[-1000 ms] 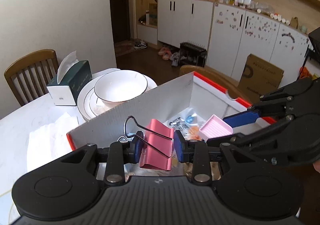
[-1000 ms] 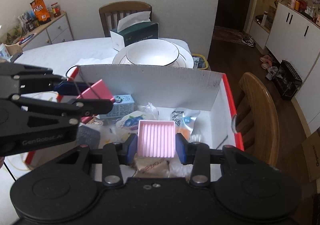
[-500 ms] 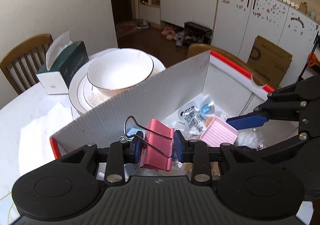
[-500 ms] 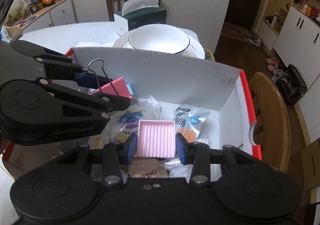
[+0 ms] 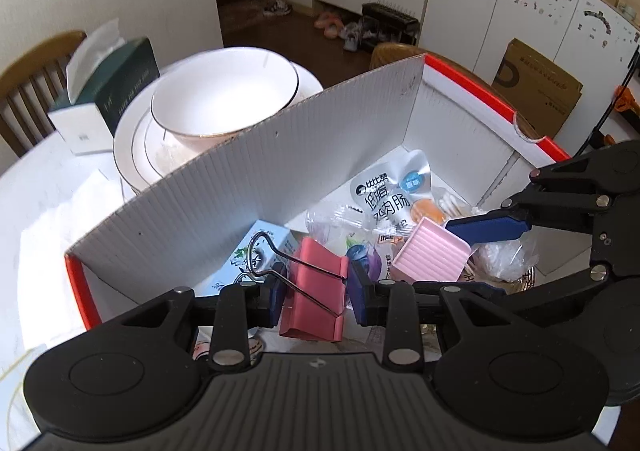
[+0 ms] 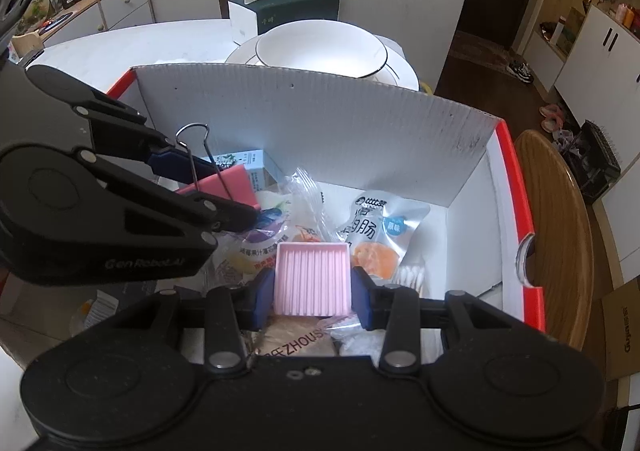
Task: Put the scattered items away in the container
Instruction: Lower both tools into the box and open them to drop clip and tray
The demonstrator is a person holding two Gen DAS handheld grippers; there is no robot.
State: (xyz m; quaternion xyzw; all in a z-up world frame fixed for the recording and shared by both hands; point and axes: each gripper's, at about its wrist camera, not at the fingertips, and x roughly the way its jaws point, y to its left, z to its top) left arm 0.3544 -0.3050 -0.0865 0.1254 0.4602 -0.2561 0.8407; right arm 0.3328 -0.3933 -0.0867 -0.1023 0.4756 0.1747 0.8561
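My left gripper is shut on a pink binder clip with wire handles, held over the inside of the white cardboard box with red edges. My right gripper is shut on a pink ribbed square tray, also held over the box. The tray and right gripper show at the right of the left wrist view. The clip and left gripper show at the left of the right wrist view. Snack packets and a small carton lie in the box.
Behind the box stand a white bowl on stacked plates and a green tissue box on the white table. A wooden chair is at the box's right side. Tissue paper lies left of the box.
Both grippers have moved forward and down over the box, each still holding its item. The box's contents now show closer beneath them.
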